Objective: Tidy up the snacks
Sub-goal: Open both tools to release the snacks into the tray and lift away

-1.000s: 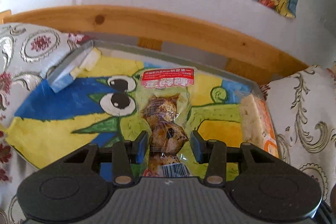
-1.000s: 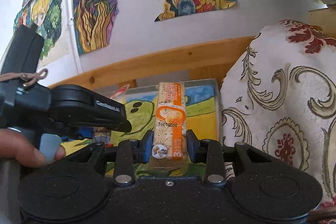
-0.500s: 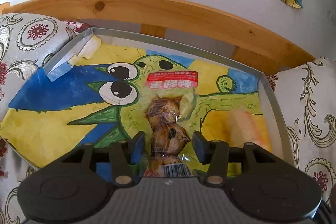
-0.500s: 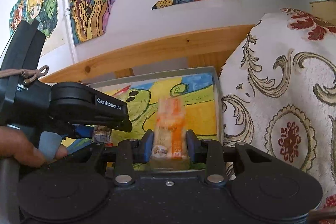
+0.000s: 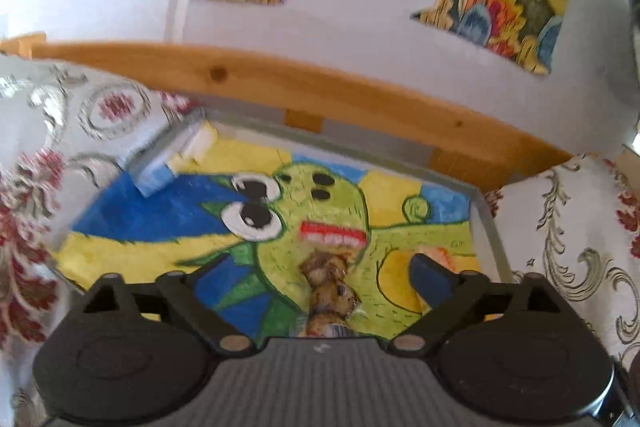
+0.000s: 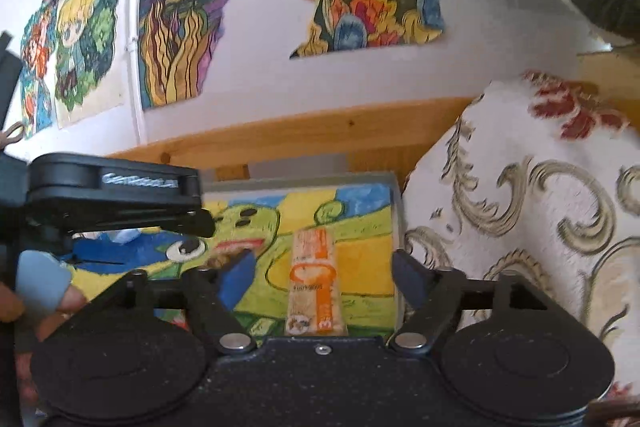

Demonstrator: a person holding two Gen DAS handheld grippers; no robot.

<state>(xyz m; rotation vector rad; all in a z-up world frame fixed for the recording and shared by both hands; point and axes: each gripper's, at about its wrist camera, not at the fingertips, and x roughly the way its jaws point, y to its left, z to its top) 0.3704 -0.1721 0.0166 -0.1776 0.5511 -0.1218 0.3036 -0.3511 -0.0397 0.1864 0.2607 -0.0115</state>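
both tongs spread wide; egg packet (image 5: pixel 329 291) and cracker bar (image 6: pixel 315 287) seemingly lie in tray (image 5: pixel 489 227).

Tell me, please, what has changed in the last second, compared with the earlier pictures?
Both sets of jaws have opened. The left gripper let go of the egg packet, and the right gripper released the orange cracker bar; both snacks now lie in the painted tray. The tray and cushions stayed put.

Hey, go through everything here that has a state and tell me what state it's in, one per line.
Left claw: open, around nothing.
Right claw: open, released.
Quail egg pack: lying flat in the tray, between the left fingers, untouched.
Orange cracker pack: lying flat in the tray, free.
Tray: holding both snacks on its painted lining.
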